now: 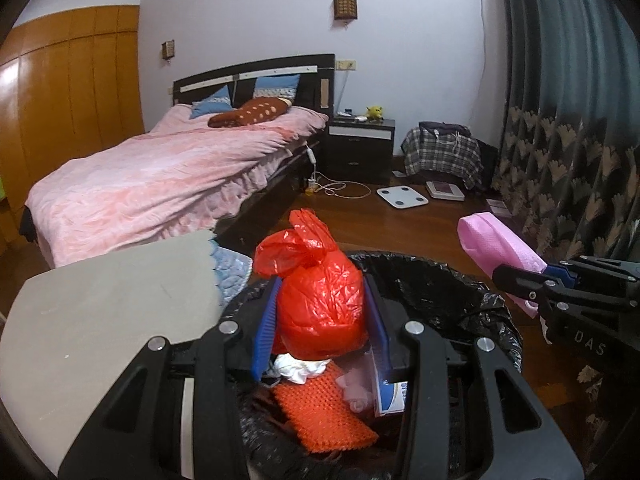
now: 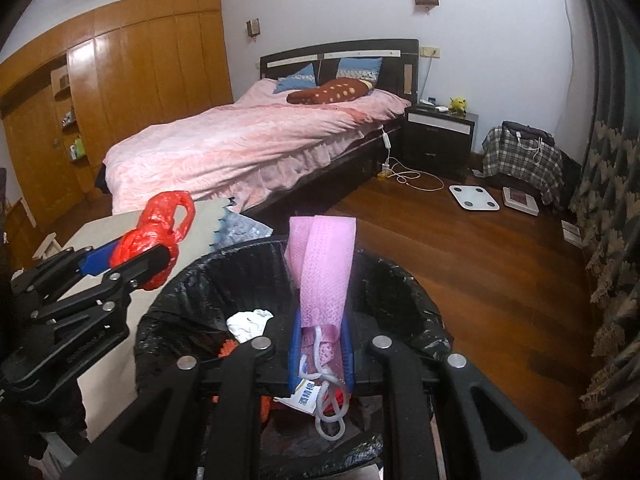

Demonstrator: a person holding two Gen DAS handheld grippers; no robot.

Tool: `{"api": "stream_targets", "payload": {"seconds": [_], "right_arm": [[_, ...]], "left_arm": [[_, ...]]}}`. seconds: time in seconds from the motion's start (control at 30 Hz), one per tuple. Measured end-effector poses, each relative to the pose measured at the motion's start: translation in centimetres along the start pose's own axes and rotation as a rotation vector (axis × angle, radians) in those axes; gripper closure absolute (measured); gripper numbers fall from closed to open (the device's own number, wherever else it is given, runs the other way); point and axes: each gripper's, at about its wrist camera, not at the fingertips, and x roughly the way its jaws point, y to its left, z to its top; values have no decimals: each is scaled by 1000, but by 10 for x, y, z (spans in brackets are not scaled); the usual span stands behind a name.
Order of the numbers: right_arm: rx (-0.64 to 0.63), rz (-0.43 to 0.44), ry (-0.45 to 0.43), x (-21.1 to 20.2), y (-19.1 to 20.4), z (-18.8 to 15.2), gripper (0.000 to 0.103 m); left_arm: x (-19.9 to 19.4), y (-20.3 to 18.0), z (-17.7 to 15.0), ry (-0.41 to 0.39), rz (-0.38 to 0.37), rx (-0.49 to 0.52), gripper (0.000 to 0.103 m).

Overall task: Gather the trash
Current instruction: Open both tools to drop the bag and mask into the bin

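**Both claws loaded, poised over the bin**

My left claw is clamped on a knotted red plastic bag, its blue pads squeezing the bag's body so the tied neck stands up toward 12 o'clock. It hangs over the near rim of the black-lined trash bin, which I judge is the drop point. In the bin below I can see an orange mesh piece, white crumpled paper and a small carton.

My right claw is nearly closed, pinching a pink face mask by its lower end; the mask stands upright toward 12 o'clock while its white ear loops dangle toward 6. A narrow grip suits such thin fabric. It too sits above the bin's opening, with the left claw at about 9 o'clock in that view.

Both items look ready to release; neither is in the bin yet. Beside the bin, at 9 o'clock, lies a grey worktop.
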Motion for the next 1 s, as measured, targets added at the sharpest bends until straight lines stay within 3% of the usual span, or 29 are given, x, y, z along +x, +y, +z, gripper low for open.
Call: {"api": "stream_targets", "payload": {"seconds": [0.1, 0.17, 0.23, 0.37, 0.63, 1.0], "right_arm": [[3, -1, 8, 6, 0, -2, 86], [2, -3, 17, 11, 0, -4, 79], [-1, -7, 29, 16, -2, -3, 65], [-2, -18, 39, 19, -4, -7, 56], [-14, -26, 6, -2, 3, -5, 9], [-46, 50, -37, -48, 40, 0, 6]], "left_arm": [[12, -3, 0, 16, -17, -1, 61], [17, -3, -1, 20, -31, 1, 54], [19, -3, -2, 21, -32, 8, 39], [16, 7, -3, 19, -23, -3, 34], [-11, 36, 0, -2, 43, -40, 16], [-82, 61, -1, -25, 133, -75, 9]]}}
